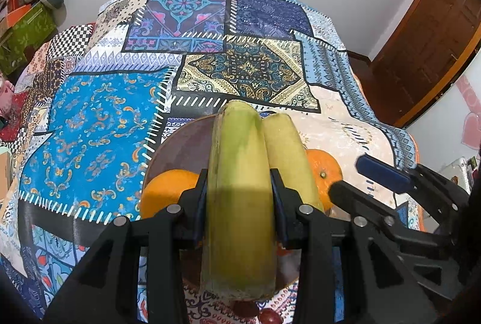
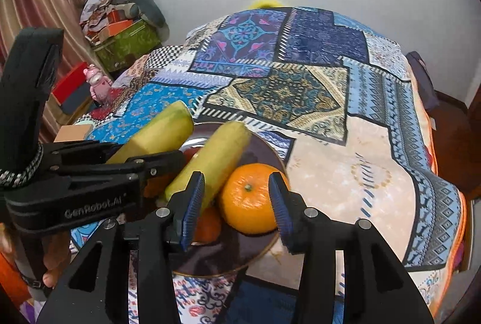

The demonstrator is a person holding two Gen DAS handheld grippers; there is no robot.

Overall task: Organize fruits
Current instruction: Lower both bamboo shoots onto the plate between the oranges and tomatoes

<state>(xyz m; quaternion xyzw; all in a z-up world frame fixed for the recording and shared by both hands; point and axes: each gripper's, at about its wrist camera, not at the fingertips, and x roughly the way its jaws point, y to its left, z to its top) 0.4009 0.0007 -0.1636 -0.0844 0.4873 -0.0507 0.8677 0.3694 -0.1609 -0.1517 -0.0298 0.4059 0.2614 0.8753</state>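
Observation:
My left gripper [image 1: 239,176] is shut on a green-yellow banana [image 1: 237,203], held just above a dark brown plate [image 1: 180,143]. In the plate lie a second banana [image 1: 285,149], an orange [image 1: 168,191] on the left and another orange [image 1: 323,170] on the right. In the right wrist view my right gripper [image 2: 237,194] is open, its blue pads either side of that orange [image 2: 249,197], which rests in the plate [image 2: 228,258]; the left pad stands clear of it. The second banana [image 2: 216,155] lies beside it, and the held banana [image 2: 162,134] is further left.
A patchwork cloth [image 1: 99,128] covers the table, whose edge drops off at the right [image 2: 451,218]. A smaller orange fruit [image 2: 210,224] lies low in the plate. Boxes [image 2: 126,44] and a pink toy [image 2: 97,83] sit beyond the left side. A wooden door [image 1: 436,38] stands at right.

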